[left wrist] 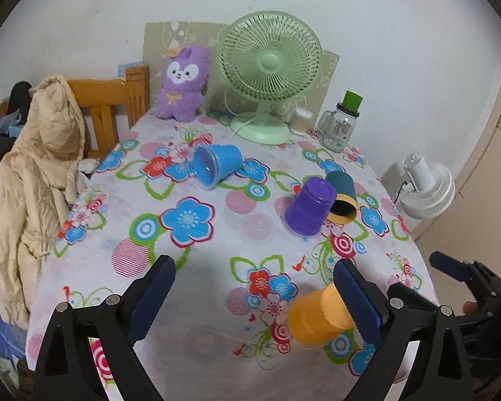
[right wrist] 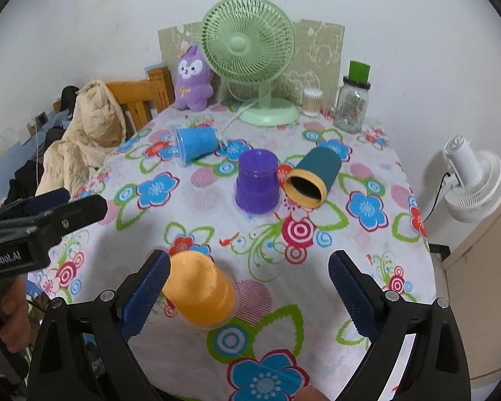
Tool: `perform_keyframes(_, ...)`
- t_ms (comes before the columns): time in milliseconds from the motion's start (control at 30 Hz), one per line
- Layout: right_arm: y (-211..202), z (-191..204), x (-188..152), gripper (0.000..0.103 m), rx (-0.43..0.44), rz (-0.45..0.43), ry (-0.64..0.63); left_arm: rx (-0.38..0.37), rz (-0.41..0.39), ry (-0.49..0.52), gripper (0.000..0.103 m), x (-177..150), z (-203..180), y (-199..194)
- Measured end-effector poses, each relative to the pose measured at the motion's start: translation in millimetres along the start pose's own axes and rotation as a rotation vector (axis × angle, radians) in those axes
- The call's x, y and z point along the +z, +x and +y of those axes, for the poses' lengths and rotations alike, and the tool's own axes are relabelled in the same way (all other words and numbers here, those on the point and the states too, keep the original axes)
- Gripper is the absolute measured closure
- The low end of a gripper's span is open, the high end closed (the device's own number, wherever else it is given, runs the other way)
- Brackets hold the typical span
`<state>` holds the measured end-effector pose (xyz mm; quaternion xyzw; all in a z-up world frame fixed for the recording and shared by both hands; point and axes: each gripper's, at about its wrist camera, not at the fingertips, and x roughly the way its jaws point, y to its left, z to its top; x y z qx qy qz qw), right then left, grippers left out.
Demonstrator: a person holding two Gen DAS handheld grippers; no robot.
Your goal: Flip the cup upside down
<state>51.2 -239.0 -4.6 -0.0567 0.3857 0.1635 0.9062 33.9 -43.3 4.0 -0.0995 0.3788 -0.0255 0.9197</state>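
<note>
An orange cup [left wrist: 317,319] stands upside down on the flowered tablecloth, beside the right finger of my open left gripper [left wrist: 254,295]. It also shows in the right wrist view [right wrist: 198,289], next to the left finger of my open right gripper [right wrist: 248,285]. A purple cup [left wrist: 309,207] [right wrist: 258,182] stands upside down mid-table. A teal cup with a yellow rim [left wrist: 341,197] [right wrist: 312,178] lies on its side next to it. A blue cup [left wrist: 215,165] [right wrist: 195,145] lies on its side farther back. Both grippers are empty.
A green desk fan [left wrist: 269,73] [right wrist: 250,53], a purple plush toy [left wrist: 182,83], a glass jar with a green lid [left wrist: 340,125] and a cotton-swab box [right wrist: 312,102] stand at the table's back. A chair with a beige coat [left wrist: 33,180] is left; a white fan [right wrist: 474,183] right.
</note>
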Motion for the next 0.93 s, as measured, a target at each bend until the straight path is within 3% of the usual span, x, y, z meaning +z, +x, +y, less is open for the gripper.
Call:
perform_keyframes(200,-7.5,4.1,5.7,0.006,-0.006,-0.031,0.016,0.031,-0.035,0.023,0.004,-4.7,6.6,-6.1)
perform_keyframes(933,-8.9,30.1,7.1,0.006,0.001,-0.035,-0.021,0.021,-0.055,0.053,0.002,-15.8,11.6,-10.8)
